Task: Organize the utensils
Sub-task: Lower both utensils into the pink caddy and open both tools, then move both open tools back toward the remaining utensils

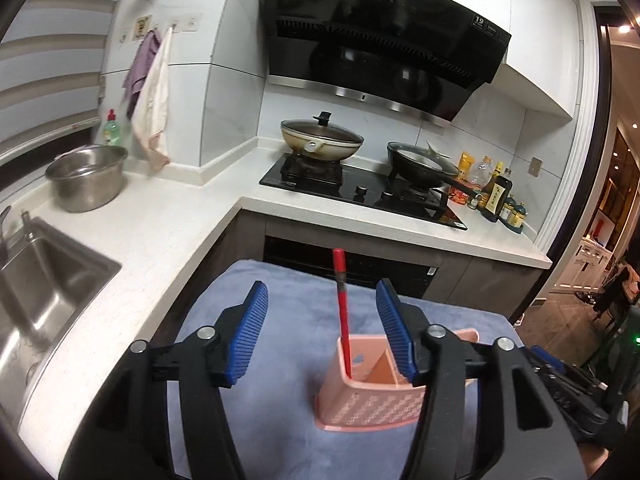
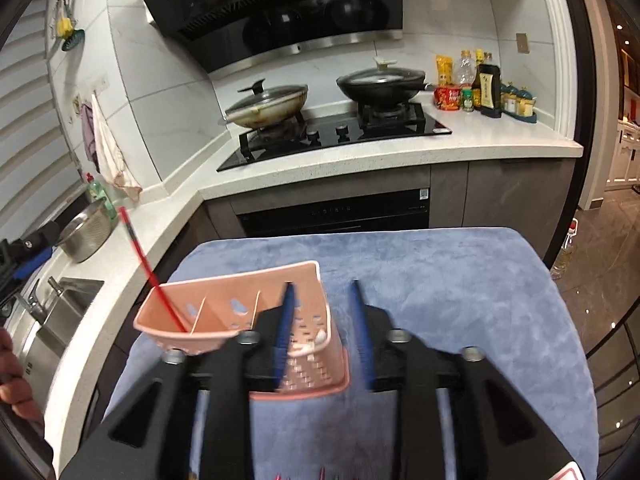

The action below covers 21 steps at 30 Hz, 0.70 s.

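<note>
A pink plastic utensil holder with dividers stands on a blue towel. A red chopstick stands upright in its left compartment. My left gripper is open above the holder, the chopstick between its blue pads but untouched. In the right wrist view the holder is in front of my open right gripper, whose left pad reaches over the holder's right end. The chopstick leans left there. Red tips show at the bottom edge.
White counter with a steel sink and a steel pot on the left. A black hob holds two lidded pans; sauce bottles stand to its right. A hand shows at the left edge.
</note>
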Each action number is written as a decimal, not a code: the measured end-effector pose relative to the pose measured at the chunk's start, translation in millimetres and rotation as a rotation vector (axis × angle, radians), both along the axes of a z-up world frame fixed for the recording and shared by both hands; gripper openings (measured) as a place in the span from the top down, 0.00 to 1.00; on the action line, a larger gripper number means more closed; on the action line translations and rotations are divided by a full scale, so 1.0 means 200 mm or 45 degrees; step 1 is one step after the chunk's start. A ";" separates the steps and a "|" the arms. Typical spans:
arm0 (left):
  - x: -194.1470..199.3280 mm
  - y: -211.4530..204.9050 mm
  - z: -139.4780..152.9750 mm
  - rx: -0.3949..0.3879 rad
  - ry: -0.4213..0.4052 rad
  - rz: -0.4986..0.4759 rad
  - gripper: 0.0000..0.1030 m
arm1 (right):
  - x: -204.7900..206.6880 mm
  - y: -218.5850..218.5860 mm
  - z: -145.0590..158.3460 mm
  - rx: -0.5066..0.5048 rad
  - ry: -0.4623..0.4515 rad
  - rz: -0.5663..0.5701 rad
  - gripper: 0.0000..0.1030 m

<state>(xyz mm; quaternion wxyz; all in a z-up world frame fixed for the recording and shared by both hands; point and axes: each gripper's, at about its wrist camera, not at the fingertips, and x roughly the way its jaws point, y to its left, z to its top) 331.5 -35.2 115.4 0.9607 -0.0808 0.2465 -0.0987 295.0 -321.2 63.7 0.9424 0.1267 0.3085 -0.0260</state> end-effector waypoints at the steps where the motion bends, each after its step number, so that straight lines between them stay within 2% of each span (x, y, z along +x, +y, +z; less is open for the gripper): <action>1: -0.03 0.02 -0.01 0.000 0.011 0.001 0.47 | -0.07 0.00 0.00 -0.001 0.000 0.003 0.67; 5: -0.19 0.09 -0.09 0.014 0.069 0.016 0.42 | -0.29 0.01 -0.05 0.019 0.036 -0.007 0.62; 8: -0.34 0.14 -0.20 0.034 0.134 0.018 0.41 | -0.50 0.02 -0.15 0.007 0.091 -0.032 0.60; 15: -0.71 0.22 -0.56 0.064 0.331 0.017 0.41 | -0.98 0.11 -0.46 -0.067 0.303 -0.036 0.60; 18: -0.84 0.22 -0.68 0.096 0.409 -0.007 0.41 | -1.14 0.16 -0.55 -0.120 0.356 -0.036 0.60; 21: -0.93 0.21 -0.76 0.138 0.454 -0.014 0.41 | -1.22 0.17 -0.61 -0.099 0.394 -0.038 0.60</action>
